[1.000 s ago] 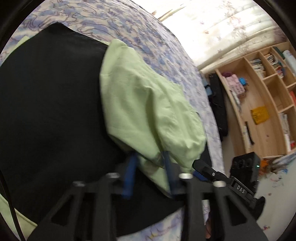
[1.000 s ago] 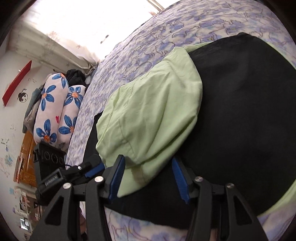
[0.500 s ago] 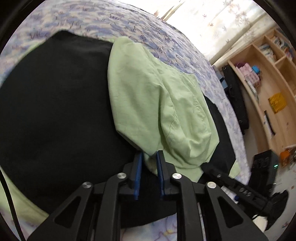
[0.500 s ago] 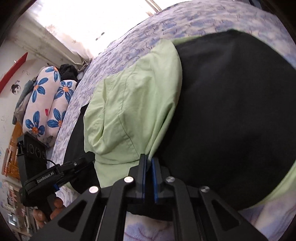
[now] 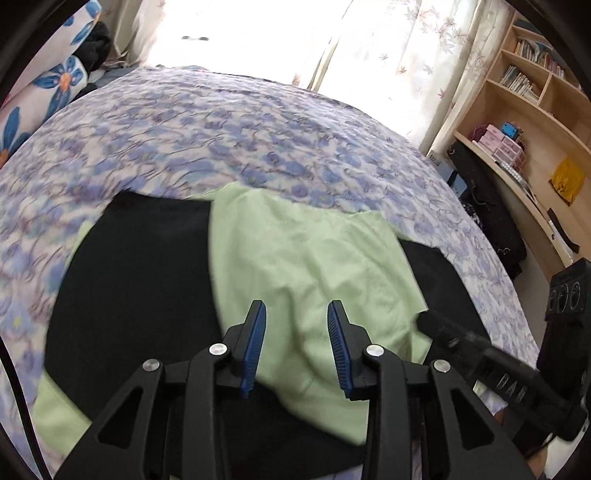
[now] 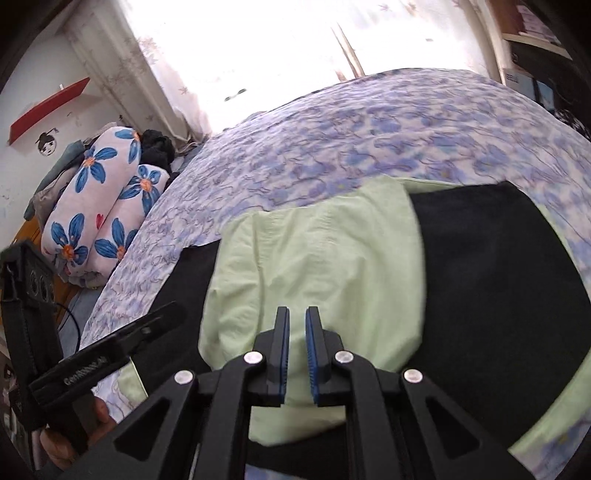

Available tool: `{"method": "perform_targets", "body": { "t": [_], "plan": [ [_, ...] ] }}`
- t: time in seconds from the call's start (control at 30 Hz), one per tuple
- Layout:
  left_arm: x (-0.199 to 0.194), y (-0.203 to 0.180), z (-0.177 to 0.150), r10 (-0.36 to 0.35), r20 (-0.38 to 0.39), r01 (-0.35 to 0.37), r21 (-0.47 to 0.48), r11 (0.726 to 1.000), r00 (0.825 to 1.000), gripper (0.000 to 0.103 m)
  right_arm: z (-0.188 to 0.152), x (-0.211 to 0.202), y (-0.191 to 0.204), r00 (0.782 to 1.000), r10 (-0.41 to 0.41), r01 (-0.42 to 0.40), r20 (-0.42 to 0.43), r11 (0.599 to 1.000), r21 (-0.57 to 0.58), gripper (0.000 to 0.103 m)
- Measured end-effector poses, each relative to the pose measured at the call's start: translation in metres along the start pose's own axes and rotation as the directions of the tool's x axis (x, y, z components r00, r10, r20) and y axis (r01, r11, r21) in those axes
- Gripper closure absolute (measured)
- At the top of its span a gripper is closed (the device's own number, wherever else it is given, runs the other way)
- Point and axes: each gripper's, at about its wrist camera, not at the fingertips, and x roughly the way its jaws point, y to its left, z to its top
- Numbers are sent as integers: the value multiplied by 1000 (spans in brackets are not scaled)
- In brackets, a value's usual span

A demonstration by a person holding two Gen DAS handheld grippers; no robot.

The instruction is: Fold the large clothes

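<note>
A pale green garment (image 5: 303, 258) lies bunched on a black cloth (image 5: 140, 280) spread over the bed. My left gripper (image 5: 295, 332) is open above the garment's near part and holds nothing. In the right wrist view the same green garment (image 6: 325, 258) lies on the black cloth (image 6: 498, 288). My right gripper (image 6: 296, 336) hovers over the garment's near edge with its jaws a narrow gap apart and nothing between them. Each gripper shows at the side of the other's view.
The bed (image 5: 221, 140) has a purple floral cover. Flowered pillows (image 6: 103, 206) lie at the left end. A wooden bookshelf (image 5: 535, 122) and a black bag (image 5: 491, 214) stand to the right of the bed. A curtained bright window (image 5: 258, 33) is behind it.
Both grippers closed on the green garment's near edge, then let it go and lifted. The left jaws now stand wide open, the right ones slightly open. The garment lies flatter.
</note>
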Motion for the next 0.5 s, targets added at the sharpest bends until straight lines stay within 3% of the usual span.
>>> {"method": "perform_targets", "body": {
  "t": [0.13,0.23,0.33,0.4,0.5],
  "plan": [
    [26,5,12,-15,-21,14,-34,999,1000,71,3,27,9,999,14,-15,-43,1000,-25,94],
    [52,9,11,-3,-74,0,-43,999,997,71,0,48,3,996,-20,16,-88,999,-39,94],
    [71,16,2,69,-137,-74,-28,997,988,72,-5,54,-23,986,-135,134,-92,991,-23,99],
    [73,21,-7,79,-141,-81,-12,997,987,72,-9,48,-46,983,-156,159,-91,987,25,103],
    [65,22,-16,80,-125,-78,18,997,989,72,-16,35,-70,990,-108,118,-86,986,115,103]
  ]
}}
